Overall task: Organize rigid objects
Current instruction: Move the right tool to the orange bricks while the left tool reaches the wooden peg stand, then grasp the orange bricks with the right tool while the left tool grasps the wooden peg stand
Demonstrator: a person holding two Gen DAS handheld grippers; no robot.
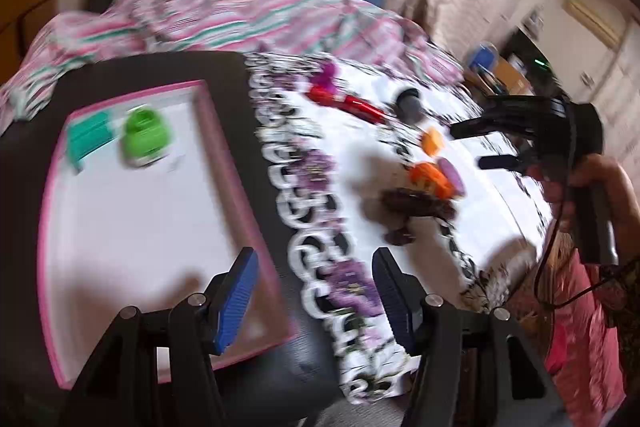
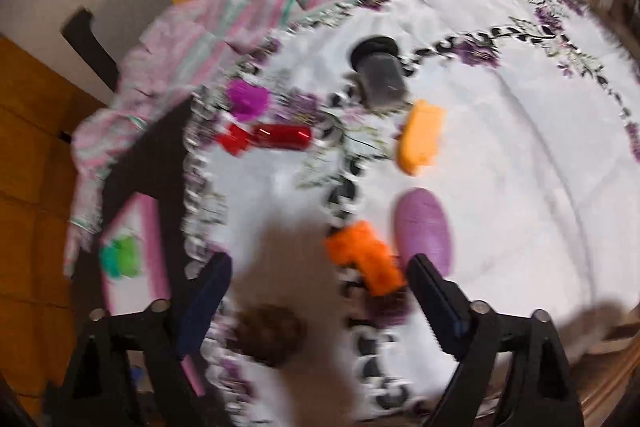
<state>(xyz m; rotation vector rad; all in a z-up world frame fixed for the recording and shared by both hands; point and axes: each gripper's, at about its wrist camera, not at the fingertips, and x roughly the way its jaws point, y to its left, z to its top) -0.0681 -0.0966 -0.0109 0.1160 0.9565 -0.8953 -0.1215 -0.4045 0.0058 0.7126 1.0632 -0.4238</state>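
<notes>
Over the cloth's middle, the right gripper (image 2: 316, 291) hangs wide and empty beside the orange toy (image 2: 366, 257), whose purple oval neighbour (image 2: 424, 227) risks being knocked aside.

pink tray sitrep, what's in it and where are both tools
Left tool open, empty, over pink-rimmed tray. Right tool open, empty, above orange plastic toy. Tray holds green toy, teal block.

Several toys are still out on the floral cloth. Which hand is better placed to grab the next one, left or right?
Right, probably. The right tool hangs open just over the orange toy and purple oval. The left tool is open over the pink tray's edge, farther from those toys.
</notes>
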